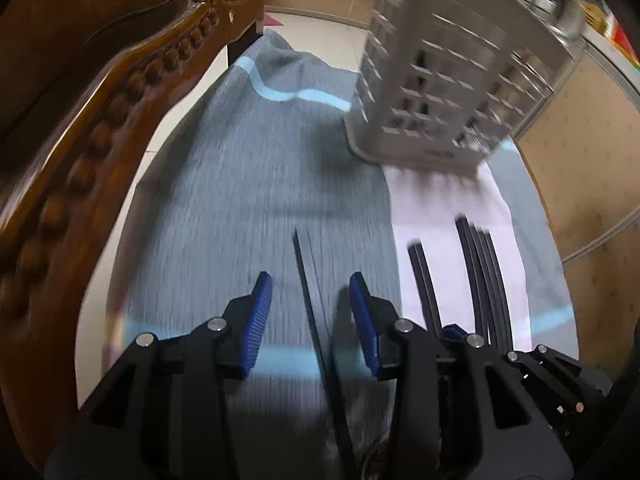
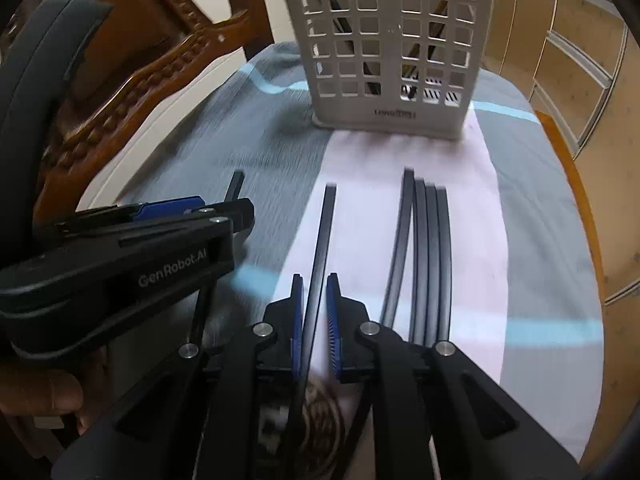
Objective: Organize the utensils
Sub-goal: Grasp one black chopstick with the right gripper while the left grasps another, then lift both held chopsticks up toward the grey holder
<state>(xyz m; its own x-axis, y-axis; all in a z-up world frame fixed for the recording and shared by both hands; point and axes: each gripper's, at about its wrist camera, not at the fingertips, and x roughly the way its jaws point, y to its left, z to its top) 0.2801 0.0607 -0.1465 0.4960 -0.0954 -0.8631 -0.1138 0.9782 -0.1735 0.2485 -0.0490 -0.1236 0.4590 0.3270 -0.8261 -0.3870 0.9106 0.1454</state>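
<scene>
Black chopsticks lie on a table covered with a grey cloth (image 1: 248, 184) and a pale pink cloth (image 2: 400, 240). My left gripper (image 1: 310, 292) is open, its blue pads on either side of one chopstick (image 1: 308, 280) on the grey cloth. It also shows in the right wrist view (image 2: 168, 208). My right gripper (image 2: 315, 280) is nearly closed around a single chopstick (image 2: 324, 232) on the pink cloth. A bundle of several chopsticks (image 2: 428, 248) lies to the right. A white slotted utensil holder (image 2: 392, 48) stands at the far end with utensils inside.
A carved wooden chair (image 1: 100, 100) stands close on the left of the table. Wooden cabinets (image 2: 568, 72) are on the right. The table's right edge (image 2: 588, 240) drops off beside the cloth. White floor tiles show beyond the table.
</scene>
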